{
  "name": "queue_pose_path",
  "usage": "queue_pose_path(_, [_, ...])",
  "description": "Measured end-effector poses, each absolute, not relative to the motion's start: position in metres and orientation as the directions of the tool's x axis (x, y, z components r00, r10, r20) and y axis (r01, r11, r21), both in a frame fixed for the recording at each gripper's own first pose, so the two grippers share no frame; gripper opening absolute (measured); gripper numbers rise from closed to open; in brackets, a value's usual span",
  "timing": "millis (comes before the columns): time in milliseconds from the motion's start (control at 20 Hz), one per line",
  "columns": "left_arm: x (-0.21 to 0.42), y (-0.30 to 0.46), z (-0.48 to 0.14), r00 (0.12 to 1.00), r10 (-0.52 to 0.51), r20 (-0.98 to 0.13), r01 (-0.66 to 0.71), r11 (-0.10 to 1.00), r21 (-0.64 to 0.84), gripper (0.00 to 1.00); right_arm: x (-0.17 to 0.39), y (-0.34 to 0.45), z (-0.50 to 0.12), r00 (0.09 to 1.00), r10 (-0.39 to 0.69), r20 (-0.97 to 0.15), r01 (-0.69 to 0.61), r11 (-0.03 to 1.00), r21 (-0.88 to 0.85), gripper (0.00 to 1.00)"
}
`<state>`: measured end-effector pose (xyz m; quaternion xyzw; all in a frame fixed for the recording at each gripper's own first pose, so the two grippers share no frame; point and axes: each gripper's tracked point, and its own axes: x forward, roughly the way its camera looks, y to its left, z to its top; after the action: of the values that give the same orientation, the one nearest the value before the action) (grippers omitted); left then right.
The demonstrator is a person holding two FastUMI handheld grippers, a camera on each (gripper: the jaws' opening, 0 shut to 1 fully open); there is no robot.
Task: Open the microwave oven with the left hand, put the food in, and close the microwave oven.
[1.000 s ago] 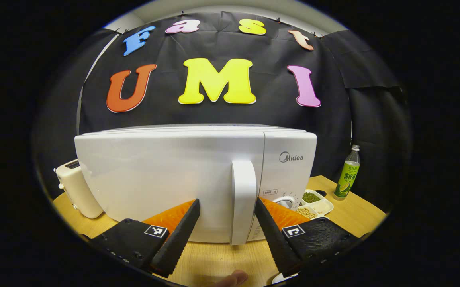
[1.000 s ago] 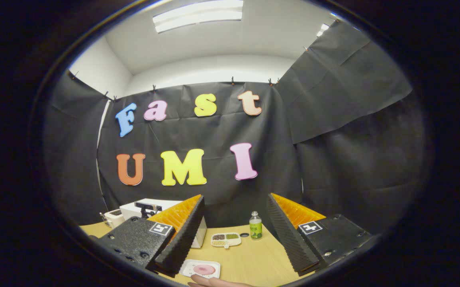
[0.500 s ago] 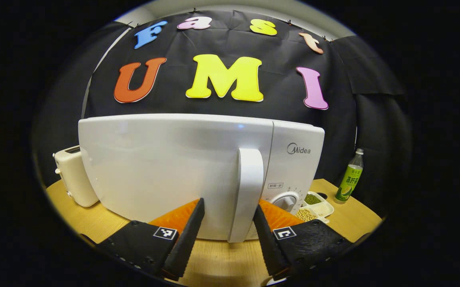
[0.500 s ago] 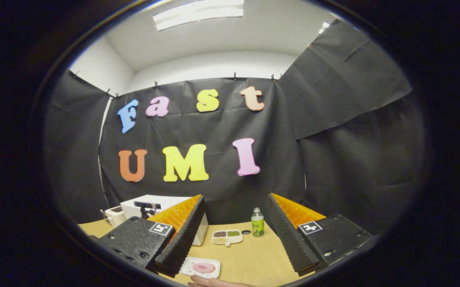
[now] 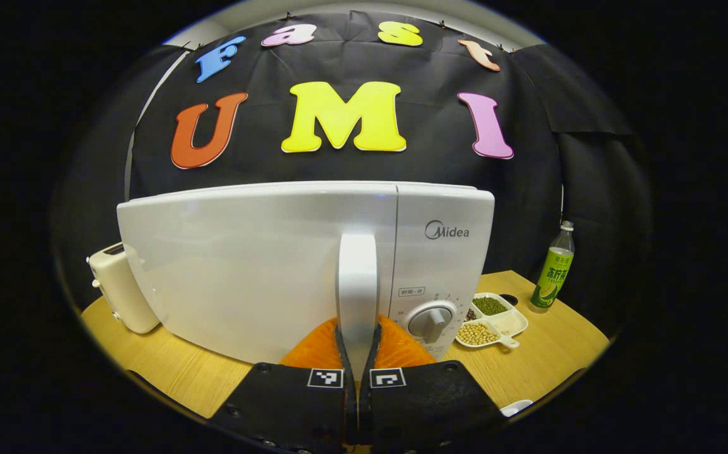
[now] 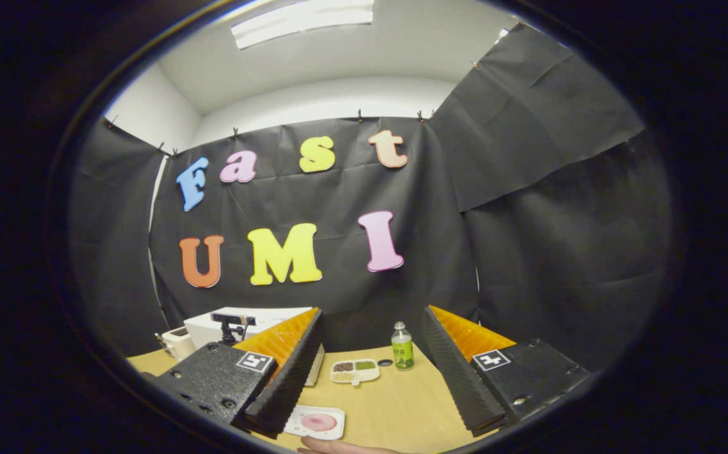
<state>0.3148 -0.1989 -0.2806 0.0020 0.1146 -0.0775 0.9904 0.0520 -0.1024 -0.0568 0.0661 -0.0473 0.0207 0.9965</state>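
A white microwave oven [image 5: 244, 265] stands on the wooden table with its door closed. Its upright white door handle [image 5: 357, 284] runs down between the two fingers of my left gripper [image 5: 357, 340], which is shut on the handle's lower part. In the right gripper view the microwave oven [image 6: 256, 318] sits at the far left. The food, a pink round piece on a white plate [image 6: 317, 422], lies on the table near the front edge. My right gripper [image 6: 370, 372] hangs open above the table, nothing between its fingers.
A cream toaster [image 5: 121, 293] stands left of the microwave. A white divided dish of beans [image 5: 493, 318] and a green bottle [image 5: 551, 271] sit to its right. Part of a hand [image 6: 338, 446] shows at the bottom edge of the right gripper view.
My left gripper has closed from wide open onto the door handle and moved in on it. The right gripper has barely shifted and stays open.
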Motion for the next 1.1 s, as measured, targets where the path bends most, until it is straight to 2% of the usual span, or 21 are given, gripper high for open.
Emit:
queue_pose_path(100, [0.315,-0.199,-0.281,0.964,-0.165,-0.21,0.171,0.985,0.008,0.01,0.053,-0.1,-0.058,0.994,0.04,0.101,-0.053,0.99,0.132,0.99])
queue_pose_path(250, [0.305,-0.198,-0.281,0.963,-0.192,-0.188,0.188,0.981,-0.037,0.01,0.053,-0.101,-0.055,0.992,0.043,0.122,-0.062,0.986,0.154,1.0])
queue_pose_path(300, [0.298,-0.195,-0.276,0.973,-0.184,-0.14,0.179,0.983,-0.049,0.01,0.053,-0.102,-0.055,0.991,0.043,0.129,-0.063,0.986,0.156,1.0])
queue_pose_path(400, [0.281,-0.189,-0.274,0.974,-0.194,-0.113,0.194,0.981,-0.014,0.01,0.053,-0.104,-0.055,0.99,0.034,0.139,-0.057,0.986,0.16,1.0])
queue_pose_path(600, [0.243,-0.177,-0.278,0.948,-0.301,-0.102,0.298,0.954,-0.044,0.0,0.054,-0.099,-0.064,0.992,0.036,0.12,-0.054,0.987,0.15,0.99])
queue_pose_path(750, [0.214,-0.157,-0.276,0.942,-0.327,-0.077,0.327,0.945,-0.006,0.01,0.052,-0.087,-0.076,0.995,0.05,0.082,-0.063,0.985,0.159,0.99])
queue_pose_path(1100, [0.159,-0.109,-0.278,0.916,-0.397,-0.067,0.396,0.918,-0.029,0.01,0.035,-0.047,-0.082,0.993,0.109,0.039,-0.113,0.984,0.139,0.99])
